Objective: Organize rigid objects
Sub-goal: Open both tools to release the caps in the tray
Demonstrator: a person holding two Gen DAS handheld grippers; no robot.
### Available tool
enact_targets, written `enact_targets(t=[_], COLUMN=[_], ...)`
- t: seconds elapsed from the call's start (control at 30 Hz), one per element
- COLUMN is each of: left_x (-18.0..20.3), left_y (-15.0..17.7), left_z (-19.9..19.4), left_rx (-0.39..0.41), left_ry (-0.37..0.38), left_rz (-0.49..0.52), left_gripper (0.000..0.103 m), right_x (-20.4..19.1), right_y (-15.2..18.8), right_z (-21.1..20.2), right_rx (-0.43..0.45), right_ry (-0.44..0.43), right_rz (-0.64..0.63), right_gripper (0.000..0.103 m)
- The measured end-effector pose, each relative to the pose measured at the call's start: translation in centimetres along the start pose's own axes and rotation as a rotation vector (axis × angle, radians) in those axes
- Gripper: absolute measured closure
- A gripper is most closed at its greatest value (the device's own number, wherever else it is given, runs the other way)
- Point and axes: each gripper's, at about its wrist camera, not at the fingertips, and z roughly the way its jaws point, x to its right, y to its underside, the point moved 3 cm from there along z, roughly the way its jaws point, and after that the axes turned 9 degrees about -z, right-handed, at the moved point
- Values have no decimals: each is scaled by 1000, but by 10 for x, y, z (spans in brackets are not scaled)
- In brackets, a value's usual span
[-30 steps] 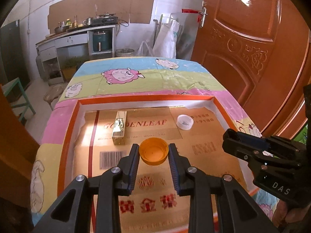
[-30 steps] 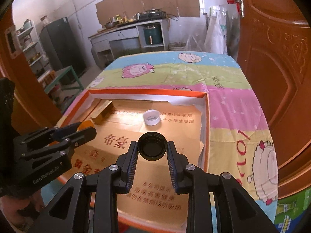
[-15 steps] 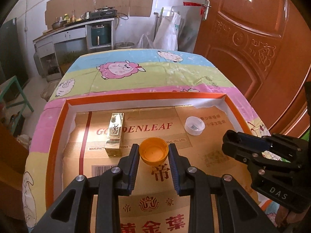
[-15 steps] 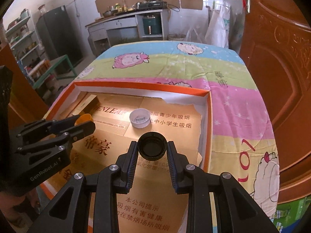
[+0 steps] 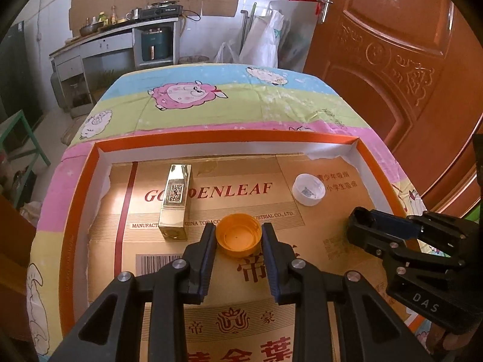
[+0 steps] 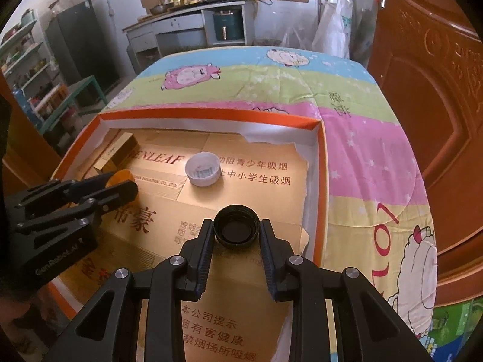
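Both grippers have carried their caps farther into the tray (image 5: 229, 135), the orange cap (image 5: 238, 238) now beside the gold box (image 5: 176, 200).

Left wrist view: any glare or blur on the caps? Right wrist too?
Left wrist: orange cap sharp, evenly lit; gold box throws bright reflections; fisheye bends the tray rim. Right wrist: black cap sharp, interior dark; white cap clear, in a sunlit patch.

A counter (image 5: 271, 111) covered with a striped cartoon-sheep cloth (image 6: 362, 138) carries a shallow orange-rimmed tray (image 5: 211, 135) at its near end. The tray is lined with flattened printed cardboard (image 5: 332, 211), and the cloth beyond it is bare.
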Motion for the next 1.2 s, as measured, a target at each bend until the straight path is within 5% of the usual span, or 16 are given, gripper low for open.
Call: enact_targets(t=[0.17, 0.3, 1.2], left_x=[1, 0, 6], left_y=[0, 1, 22], left_z=[0, -4, -81], left_rx=[1, 4, 93], left_ry=[-4, -1, -21], left_rz=[2, -6, 1], left_gripper=[71, 48, 48], right_x=[-3, -6, -24], right_y=[1, 2, 24], right_z=[0, -1, -71], right_rx=[-5, -3, 74], right_ry=[0, 2, 13], right_rz=[-12, -24, -20], right_gripper=[62, 54, 53])
